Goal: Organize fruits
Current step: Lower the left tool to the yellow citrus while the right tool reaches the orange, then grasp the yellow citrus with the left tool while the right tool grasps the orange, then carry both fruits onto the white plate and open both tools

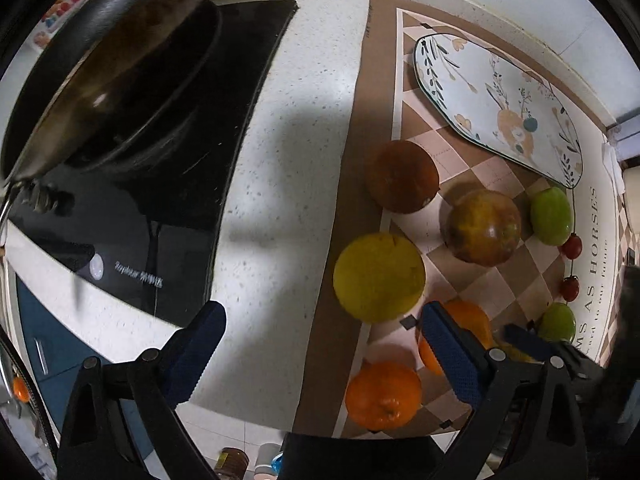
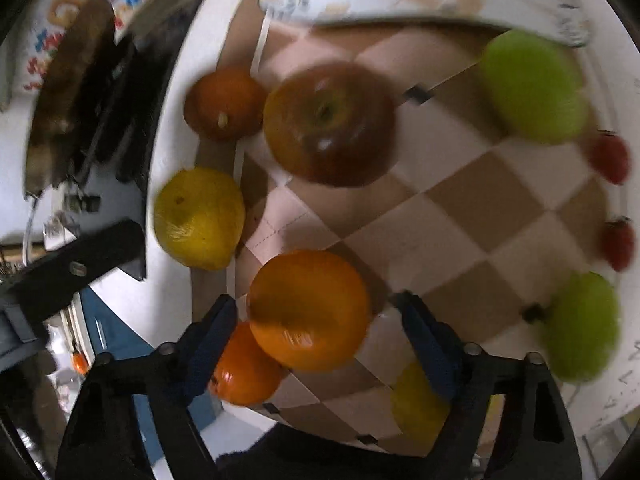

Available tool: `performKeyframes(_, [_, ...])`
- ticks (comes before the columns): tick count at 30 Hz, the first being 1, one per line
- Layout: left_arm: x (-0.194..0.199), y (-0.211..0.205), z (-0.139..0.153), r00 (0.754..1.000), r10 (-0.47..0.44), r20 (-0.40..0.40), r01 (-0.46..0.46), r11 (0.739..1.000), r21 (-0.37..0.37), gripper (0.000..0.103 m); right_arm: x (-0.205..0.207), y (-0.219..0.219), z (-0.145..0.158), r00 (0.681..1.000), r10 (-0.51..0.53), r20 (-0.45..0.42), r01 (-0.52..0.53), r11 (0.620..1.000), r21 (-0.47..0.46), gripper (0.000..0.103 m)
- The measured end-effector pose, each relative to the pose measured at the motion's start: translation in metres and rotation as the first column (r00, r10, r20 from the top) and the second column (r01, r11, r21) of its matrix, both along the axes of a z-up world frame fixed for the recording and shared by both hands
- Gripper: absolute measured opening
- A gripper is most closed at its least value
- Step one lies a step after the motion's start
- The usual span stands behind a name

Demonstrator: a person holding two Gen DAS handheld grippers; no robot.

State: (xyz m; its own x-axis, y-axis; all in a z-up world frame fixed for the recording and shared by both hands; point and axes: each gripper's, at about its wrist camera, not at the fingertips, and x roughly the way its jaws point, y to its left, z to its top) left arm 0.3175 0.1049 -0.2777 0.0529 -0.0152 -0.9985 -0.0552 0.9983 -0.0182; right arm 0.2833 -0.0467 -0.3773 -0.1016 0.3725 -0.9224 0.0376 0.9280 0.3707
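Fruit lies on a checkered mat (image 1: 472,280): a yellow lemon (image 1: 379,277), a red-green apple (image 1: 483,227), a dark orange (image 1: 402,176), two oranges (image 1: 383,395), two green fruits (image 1: 551,216) and small red tomatoes (image 1: 572,246). A floral plate (image 1: 496,100) sits empty at the mat's far end. My left gripper (image 1: 320,354) is open above the counter, left of the fruit. My right gripper (image 2: 316,340) is open with its fingers on both sides of a large orange (image 2: 308,310); the view is blurred. A yellow fruit (image 2: 418,404) lies under its right finger.
A black cooktop (image 1: 168,184) with a dark pan (image 1: 108,76) takes up the left of the white speckled counter (image 1: 288,160). The counter's front edge runs below the mat, with blue cabinets (image 1: 48,344) beneath. A white wall stands behind the plate.
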Motion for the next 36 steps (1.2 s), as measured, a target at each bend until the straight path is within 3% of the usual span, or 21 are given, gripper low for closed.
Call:
performKeyframes(3, [0.009, -0.002, -0.007, 0.999, -0.023, -0.023, 0.022, 0.999, -0.031, 0.1, 0.003, 0.01, 0.003, 1.0, 0.027, 0.006, -0.027, 1.0, -0.014, 0.067])
performKeyframes(9, [0.026, -0.024, -0.033, 0.989, -0.132, -0.061, 0.13, 0.991, -0.043, 0.099, 0.004, -0.009, 0.009, 1.0, -0.013, 0.003, 0.013, 0.996, -0.09, 0.067])
performKeyframes(10, [0.028, -0.026, -0.037, 0.987, -0.144, -0.066, 0.141, 0.989, -0.044, 0.096, 0.003, -0.01, 0.01, 1.0, -0.014, 0.004, 0.015, 0.995, -0.102, 0.067])
performKeyframes(12, [0.027, -0.029, -0.05, 0.982, -0.167, -0.09, 0.163, 0.985, -0.051, 0.074, 0.001, -0.012, 0.015, 1.0, -0.015, 0.009, 0.016, 0.993, -0.117, 0.067])
performKeyframes(14, [0.026, -0.029, -0.057, 0.98, -0.17, -0.103, 0.162, 0.983, -0.085, 0.062, 0.002, -0.013, 0.02, 1.0, -0.012, 0.012, 0.014, 0.992, -0.124, 0.067])
performKeyframes(18, [0.022, -0.03, -0.055, 0.983, -0.168, -0.073, 0.164, 0.985, -0.063, 0.061, 0.004, -0.023, 0.029, 0.999, 0.0, 0.033, 0.004, 0.992, -0.128, 0.067])
performKeyframes(22, [0.009, -0.032, -0.036, 0.989, -0.146, -0.032, 0.143, 0.987, -0.077, 0.061, 0.01, -0.032, 0.049, 0.998, -0.016, 0.063, 0.021, 0.997, -0.08, 0.067])
performKeyframes(28, [0.02, -0.032, 0.032, 0.993, -0.098, 0.072, 0.108, 0.981, -0.158, 0.061, 0.041, -0.081, 0.098, 0.984, -0.104, 0.146, 0.104, 0.995, 0.009, 0.067])
performKeyframes(32, [0.064, -0.052, 0.069, 0.987, -0.072, 0.142, 0.098, 0.978, -0.185, 0.061, 0.096, -0.112, 0.117, 0.967, -0.132, 0.217, 0.136, 0.991, -0.002, 0.067])
performKeyframes(36, [0.124, -0.077, 0.071, 0.986, -0.058, 0.155, 0.085, 0.981, -0.175, 0.061, 0.152, -0.126, 0.108, 0.963, -0.108, 0.248, 0.129, 0.989, -0.07, 0.067])
